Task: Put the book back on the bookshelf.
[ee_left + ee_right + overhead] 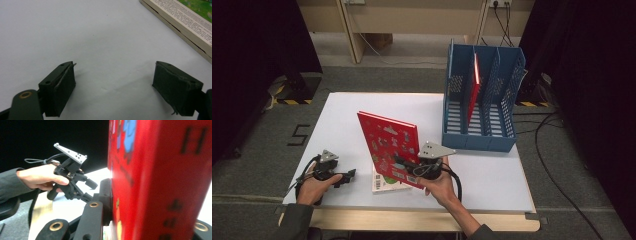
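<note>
Red book (160, 180) between right tongs (150, 202)

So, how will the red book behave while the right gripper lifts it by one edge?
The red book probably stays stiff: its cover stands flat without sagging. Held low by the right gripper, it may swing or tip. Its glossy cover could slip between the fingers.

Taking the file rack (482, 100) at the table's (492, 180) far right as your landmark: one book (475, 85) stands inside it; nearer you and to its left, your right gripper (404, 166) holds the tilted book (388, 145) over a flat book (384, 182); your left gripper (346, 177) rests farthest left.
</note>
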`<state>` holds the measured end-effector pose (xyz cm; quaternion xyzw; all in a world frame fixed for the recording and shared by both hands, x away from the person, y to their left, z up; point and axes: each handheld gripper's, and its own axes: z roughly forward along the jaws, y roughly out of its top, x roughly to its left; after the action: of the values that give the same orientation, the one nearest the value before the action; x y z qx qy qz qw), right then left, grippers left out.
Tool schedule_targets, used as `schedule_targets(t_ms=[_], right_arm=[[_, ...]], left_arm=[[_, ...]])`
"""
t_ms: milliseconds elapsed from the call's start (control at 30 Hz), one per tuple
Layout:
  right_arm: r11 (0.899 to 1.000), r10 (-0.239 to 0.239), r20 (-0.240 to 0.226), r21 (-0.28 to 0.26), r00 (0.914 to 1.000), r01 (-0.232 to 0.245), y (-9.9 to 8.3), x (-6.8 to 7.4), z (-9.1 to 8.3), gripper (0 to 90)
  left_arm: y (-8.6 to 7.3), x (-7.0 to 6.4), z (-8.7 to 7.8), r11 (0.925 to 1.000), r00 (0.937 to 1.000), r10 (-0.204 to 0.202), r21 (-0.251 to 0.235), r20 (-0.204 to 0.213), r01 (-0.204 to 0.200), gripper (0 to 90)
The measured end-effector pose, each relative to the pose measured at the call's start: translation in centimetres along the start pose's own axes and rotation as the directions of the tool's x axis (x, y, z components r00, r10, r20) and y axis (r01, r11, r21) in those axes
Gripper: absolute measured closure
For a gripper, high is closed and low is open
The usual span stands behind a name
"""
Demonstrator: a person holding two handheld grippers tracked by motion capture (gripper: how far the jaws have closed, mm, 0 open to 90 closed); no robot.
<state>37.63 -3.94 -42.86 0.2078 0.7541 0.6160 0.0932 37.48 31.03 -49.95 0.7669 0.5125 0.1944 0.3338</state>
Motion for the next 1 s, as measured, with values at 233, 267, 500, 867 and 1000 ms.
schedule_targets(t_ms=[233, 267, 500, 867, 1000], right_arm=[[0.999, -0.033, -0.029, 0.001, 0.999, 0.033, -1.1, -0.4, -0.5, 78.2], [0.999, -0.042, -0.031, 0.007, 0.9986, 0.042, -1.2, -0.4, -0.5, 77.9], [0.999, -0.027, -0.024, -0.031, 0.9993, 0.027, -1.6, -0.5, -0.4, 76.8], [0.998, -0.002, -0.022, -0.057, 0.9998, 0.001, -1.5, 0.0, -0.2, 79.1], [0.998, 0.037, -0.017, -0.06, 0.9992, -0.038, -1.4, -0.1, -0.1, 79.5]], left_arm=[[0.0, 0.0, 0.0, 1.0, 1.0, 0.001, 0.001, 0.0, -0.001, 16.7], [0.0, 0.0, 0.0, 1.0, 1.0, 0.0, 0.002, 0.0, 0.0, 16.7], [0.0, 0.0, 0.0, 1.0, 1.0, 0.0, 0.002, 0.0, 0.0, 16.7], [0.0, 0.0, 0.0, 1.0, 1.0, 0.0, 0.003, 0.0, 0.0, 16.7], [0.0, 0.0, 0.0, 1.0, 1.0, -0.002, 0.001, 0.001, 0.002, 16.7]])
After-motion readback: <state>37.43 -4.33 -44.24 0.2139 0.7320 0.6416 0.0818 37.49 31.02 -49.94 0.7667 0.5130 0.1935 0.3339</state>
